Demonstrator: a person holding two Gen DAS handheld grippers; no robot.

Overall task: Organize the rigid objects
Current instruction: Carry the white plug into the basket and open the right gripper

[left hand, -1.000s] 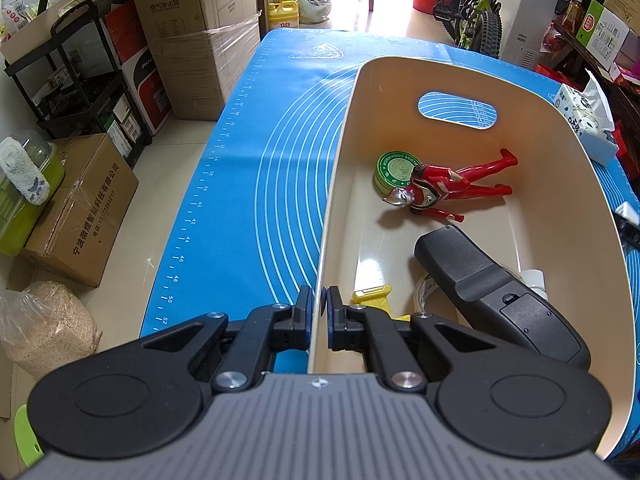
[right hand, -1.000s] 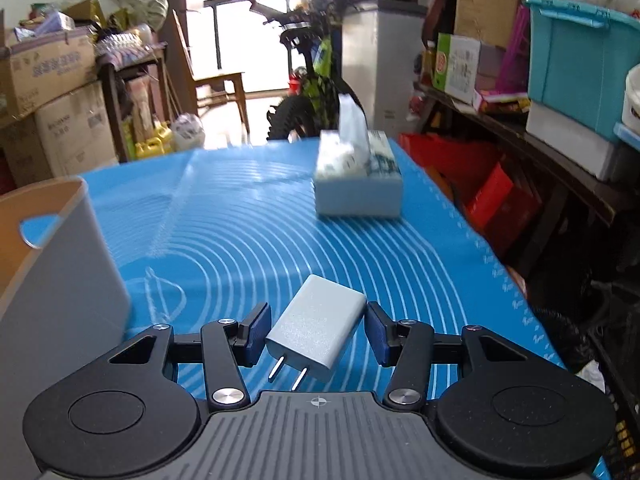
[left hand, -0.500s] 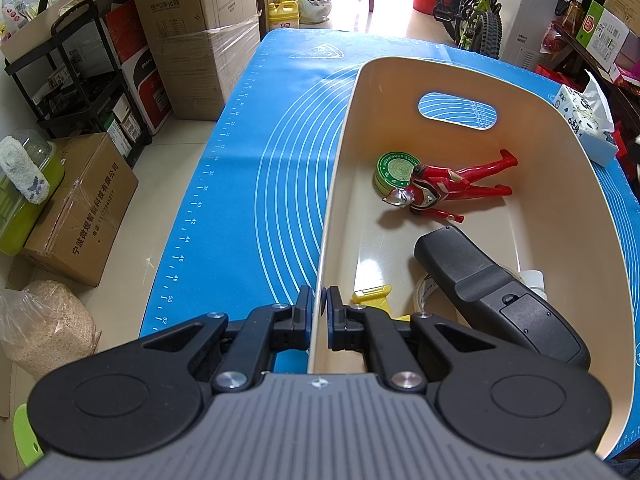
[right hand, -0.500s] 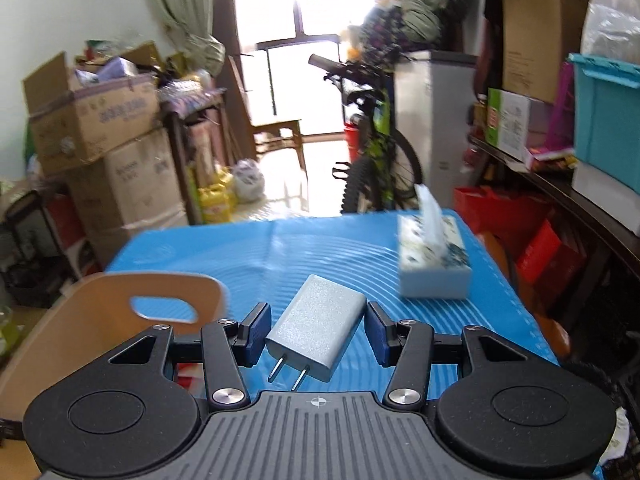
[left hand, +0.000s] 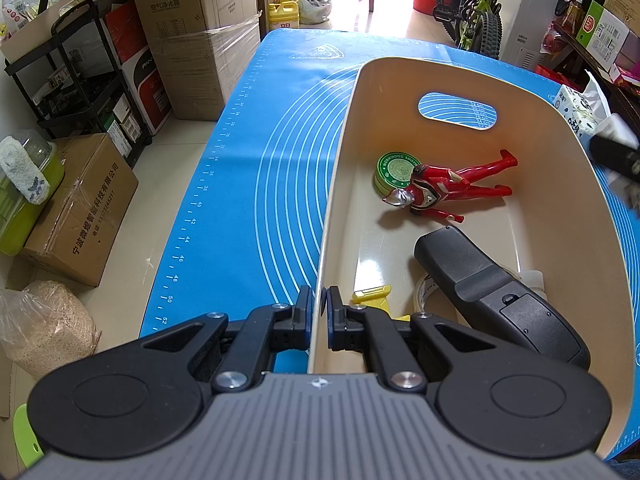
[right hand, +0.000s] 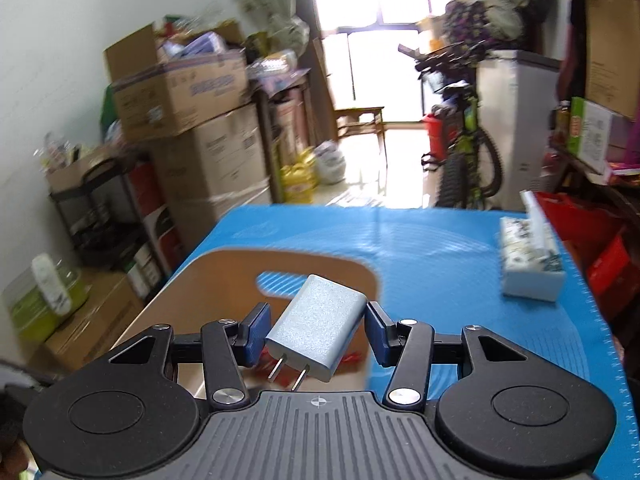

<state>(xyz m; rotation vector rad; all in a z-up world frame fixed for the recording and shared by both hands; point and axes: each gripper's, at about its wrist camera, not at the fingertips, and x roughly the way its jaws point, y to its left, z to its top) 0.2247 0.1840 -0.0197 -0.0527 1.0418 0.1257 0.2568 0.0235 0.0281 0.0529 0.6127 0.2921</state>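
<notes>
A cream bin (left hand: 340, 184) stands on the blue mat (left hand: 256, 168). My left gripper (left hand: 319, 304) is shut on the bin's near left wall. Inside lie a red toy figure (left hand: 448, 190), a green round tin (left hand: 394, 168), a black handset-like device (left hand: 496, 296) and a yellow piece (left hand: 372, 294). My right gripper (right hand: 316, 326) is shut on a silver-grey plug adapter (right hand: 318, 334), prongs toward the camera, held in the air above the bin's (right hand: 224, 280) right side. The right gripper shows blurred at the right edge of the left wrist view (left hand: 616, 160).
A tissue box (right hand: 528, 266) sits on the mat at the right. Cardboard boxes (left hand: 200, 28), a black shelf rack (left hand: 72, 80) and a bicycle (right hand: 464, 152) surround the table. A bag of grain (left hand: 44, 328) lies on the floor at left.
My right gripper has risen and swung left with the adapter, from over the bare mat to over the bin; it now enters the left wrist view. The left gripper has kept still.
</notes>
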